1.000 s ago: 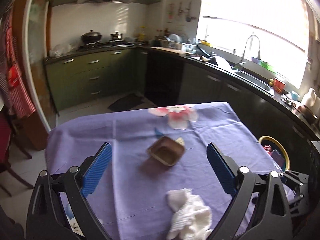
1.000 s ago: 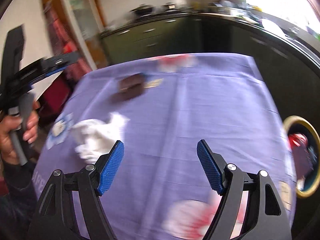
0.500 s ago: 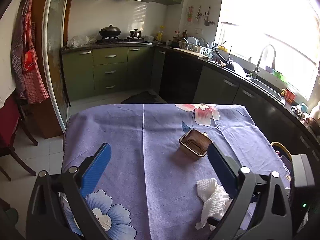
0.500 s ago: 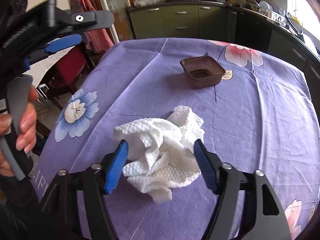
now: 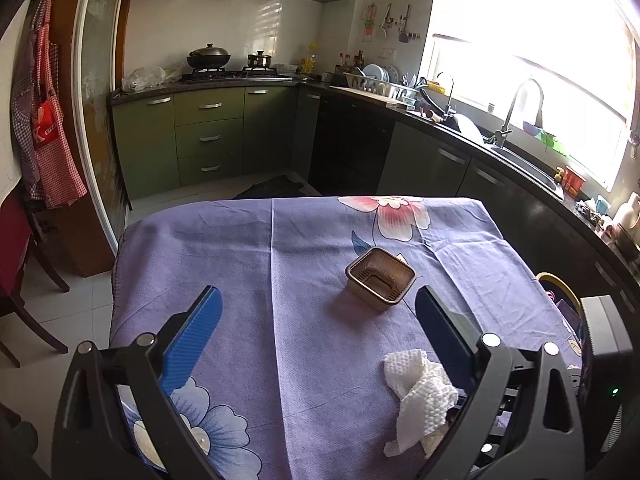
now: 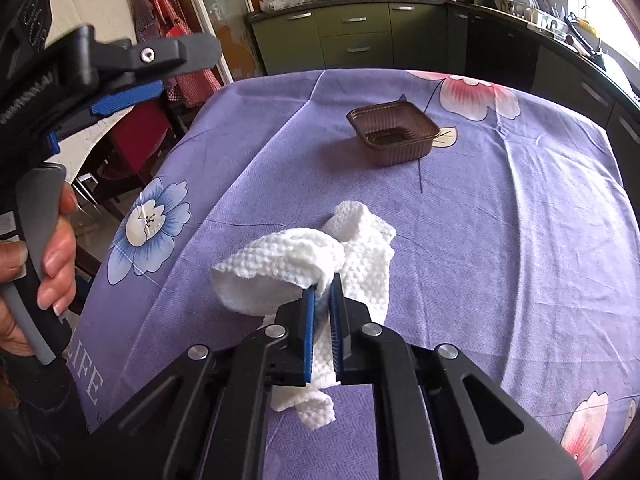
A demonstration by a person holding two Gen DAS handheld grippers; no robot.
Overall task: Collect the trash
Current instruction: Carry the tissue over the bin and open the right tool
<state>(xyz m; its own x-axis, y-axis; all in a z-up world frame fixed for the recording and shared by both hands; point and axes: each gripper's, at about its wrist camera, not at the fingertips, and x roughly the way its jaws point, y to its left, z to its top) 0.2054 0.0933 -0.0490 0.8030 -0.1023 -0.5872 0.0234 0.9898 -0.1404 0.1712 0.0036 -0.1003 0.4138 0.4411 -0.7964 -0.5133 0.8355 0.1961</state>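
Observation:
A crumpled white paper towel [image 6: 316, 256] lies on the purple flowered tablecloth [image 6: 520, 220]. My right gripper [image 6: 323, 284] is shut on the towel's near part. The towel also shows in the left wrist view [image 5: 420, 392], low at the right. A brown plastic tray [image 6: 394, 132] stands empty farther out on the table; in the left wrist view the tray [image 5: 380, 278] is ahead and right of centre. My left gripper [image 5: 316, 304] is open and empty, held above the table's near left part; it shows at the left of the right wrist view [image 6: 124, 92].
A yellow-rimmed bin [image 5: 560, 292] stands on the floor past the table's right edge. Dark green kitchen cabinets [image 5: 208, 136] and a sink counter [image 5: 520, 164] run behind and to the right. A red chair [image 5: 16, 248] stands at the left.
My right gripper's jaws, open around the paper towel half a second ago, have shut on it. My left gripper has barely moved over the last half second and stays open.

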